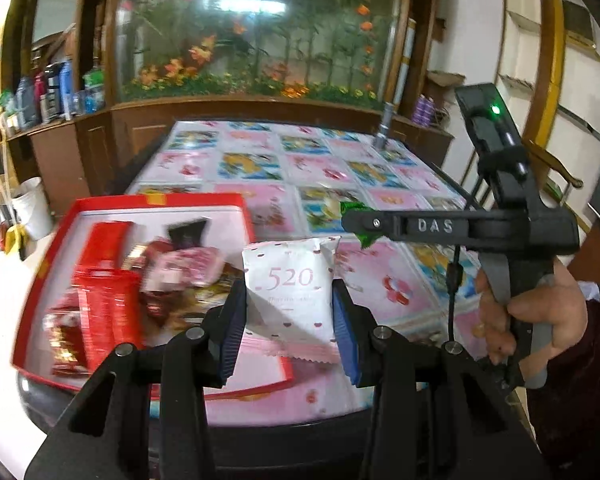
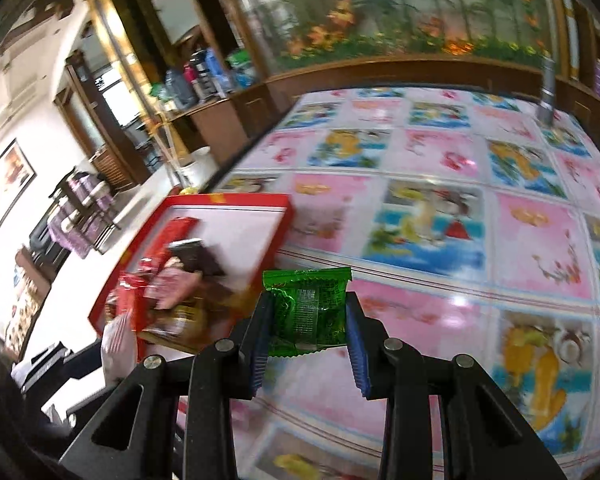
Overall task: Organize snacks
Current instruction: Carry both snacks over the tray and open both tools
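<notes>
- Two grippers, each clamped on a snack, both held up above the table.
- Left gripper (image 1: 290,312): the blue pads pinch a white packet (image 1: 290,284) with little hearts and "520" printed on it. It sits upright between the jaws, zigzag bottom edge hanging free, right over the near right corner of the red box (image 1: 156,200).
- Right gripper (image 2: 307,316): jaws squeezed on a green foil snack packet (image 2: 306,310), crinkled, its top edge sticking out past the fingertips. It hangs over the pink part of the tablecloth (image 2: 540,248), just right of the box.
- From the left wrist camera you can also see a hand (image 1: 536,312) wrapped around the right gripper's black handle, with a scrap of that green wrapper poking out at its tip.
- That red box has a white inside and lies at the left edge of the table. Snacks are piled at its near end: red packets (image 1: 108,280), a pinkish one (image 1: 184,270), a dark one (image 1: 186,234). Pretty blurry, so I can't read any labels.
- Further out, the cartoon-print cloth covers the whole tabletop, and a metallic cylinder thing (image 1: 382,128) stands near the far right corner.
- Way back: a wooden counter with bottles (image 1: 56,88) and a big flower mural (image 1: 260,28) behind glass.
</notes>
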Demonstrator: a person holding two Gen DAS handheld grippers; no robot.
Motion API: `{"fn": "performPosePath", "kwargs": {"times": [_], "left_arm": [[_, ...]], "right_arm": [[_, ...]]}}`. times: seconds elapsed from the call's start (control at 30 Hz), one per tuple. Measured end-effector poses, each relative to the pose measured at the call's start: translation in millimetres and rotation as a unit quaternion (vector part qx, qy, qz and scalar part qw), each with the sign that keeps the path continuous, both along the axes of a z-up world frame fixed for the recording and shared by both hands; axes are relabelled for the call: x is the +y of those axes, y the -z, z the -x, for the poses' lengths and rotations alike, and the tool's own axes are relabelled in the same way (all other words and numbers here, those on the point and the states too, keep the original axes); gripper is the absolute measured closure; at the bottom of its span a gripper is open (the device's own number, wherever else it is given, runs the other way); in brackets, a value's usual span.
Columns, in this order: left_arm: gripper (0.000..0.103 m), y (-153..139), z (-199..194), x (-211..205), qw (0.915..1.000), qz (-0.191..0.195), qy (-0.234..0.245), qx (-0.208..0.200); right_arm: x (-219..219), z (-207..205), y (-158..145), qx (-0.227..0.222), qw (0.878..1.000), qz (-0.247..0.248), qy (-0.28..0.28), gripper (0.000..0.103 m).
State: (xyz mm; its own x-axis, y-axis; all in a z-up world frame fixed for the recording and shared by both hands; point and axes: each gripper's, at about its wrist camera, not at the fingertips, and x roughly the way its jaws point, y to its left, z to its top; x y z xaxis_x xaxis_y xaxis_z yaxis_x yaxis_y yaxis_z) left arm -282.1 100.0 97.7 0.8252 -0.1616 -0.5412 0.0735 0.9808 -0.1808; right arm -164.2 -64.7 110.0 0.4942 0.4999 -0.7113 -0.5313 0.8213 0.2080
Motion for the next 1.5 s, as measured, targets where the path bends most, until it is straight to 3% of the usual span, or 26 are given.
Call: {"fn": "performPosePath", "kwargs": {"times": [0.43,0.67,0.97,1.3,1.4,1.5], "left_arm": [[0.064,2.9,-0.3,88.0,0.9941,-0.008,-0.108,0.002],[0.064,4.3,-1.8,113.8,0.9911,-0.006,-0.133,-0.005],[0.064,17.7,-35.1,124.2,0.9917,-0.021,-0.125,0.021],[0.063,35.2,-60.6,127.2,0.9857,-0.024,-0.152,0.069],[0.053,33.5,-62.9,125.4,0.9829,-0.025,-0.164,0.078],[0.035,27.5,-62.2,122.0,0.9811,-0.024,-0.175,0.078]], "right_arm": [[107.5,27.6,0.6,-0.012,0.995,0.011,-0.096,0.069],[151.5,33.9,7.7,-0.013,0.992,0.016,-0.126,0.069],[188.8,13.7,22.4,-0.001,0.992,0.026,-0.125,0.068],[187.2,-5.3,43.6,0.027,0.993,0.022,-0.113,0.065],[179.1,-6.3,40.4,0.022,0.993,0.012,-0.113,0.065],[161.7,-6.1,31.7,0.012,0.994,-0.013,-0.112,0.059]]}}
